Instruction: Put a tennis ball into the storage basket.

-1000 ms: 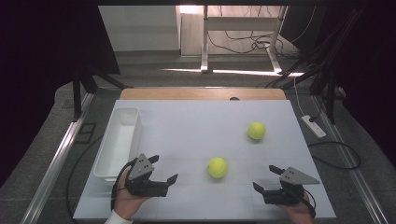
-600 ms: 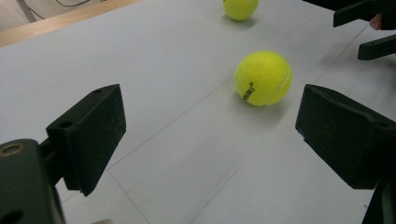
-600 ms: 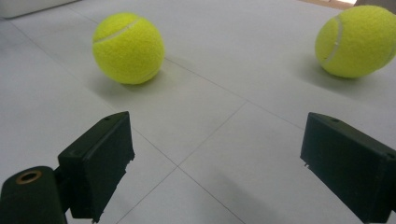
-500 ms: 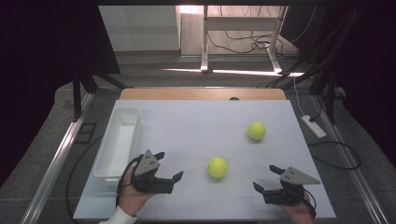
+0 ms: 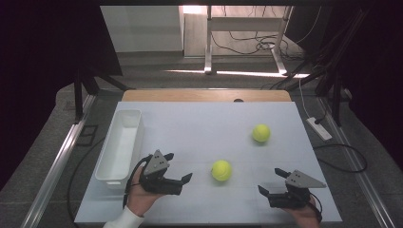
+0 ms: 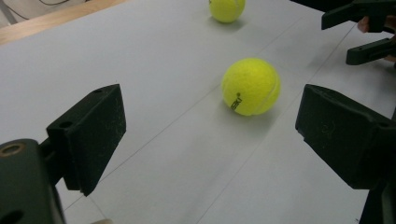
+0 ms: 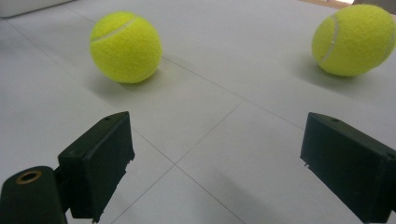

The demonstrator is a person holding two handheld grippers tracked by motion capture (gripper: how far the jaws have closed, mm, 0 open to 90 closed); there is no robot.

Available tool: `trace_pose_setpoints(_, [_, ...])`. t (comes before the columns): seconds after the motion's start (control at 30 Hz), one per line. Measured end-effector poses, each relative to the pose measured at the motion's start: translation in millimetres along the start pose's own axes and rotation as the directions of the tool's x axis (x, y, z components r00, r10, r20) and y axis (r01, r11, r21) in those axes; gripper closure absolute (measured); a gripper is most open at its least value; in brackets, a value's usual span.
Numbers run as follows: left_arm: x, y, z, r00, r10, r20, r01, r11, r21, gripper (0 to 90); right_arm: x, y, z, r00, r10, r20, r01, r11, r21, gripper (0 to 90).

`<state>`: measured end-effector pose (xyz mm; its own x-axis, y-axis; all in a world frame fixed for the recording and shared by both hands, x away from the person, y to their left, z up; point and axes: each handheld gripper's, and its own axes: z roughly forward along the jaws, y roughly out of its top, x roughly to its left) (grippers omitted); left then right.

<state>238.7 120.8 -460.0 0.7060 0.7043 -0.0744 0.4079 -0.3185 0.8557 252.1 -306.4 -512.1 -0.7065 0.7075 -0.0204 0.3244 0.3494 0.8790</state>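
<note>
On white table (image 5: 199, 123): 2 tennis balls, bin; dark room.

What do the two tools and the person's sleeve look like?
Both the left tool and the right tool are black, each with two blocky jaws and a grey three-cornered plate on top. A black cable trails from each. The left hand comes out of a white sleeve.
</note>
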Motion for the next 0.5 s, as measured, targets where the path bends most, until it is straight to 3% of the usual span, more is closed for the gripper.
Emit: trace_pose_setpoints(0.5, [-4.2,8.8,9.3,0.9996,0.018,0.020,-0.018,0.9998,0.012,9.2,-0.3,-0.5,0.2,1.0000,0.001,0.003,-0.001,1.000,0.004,8.8])
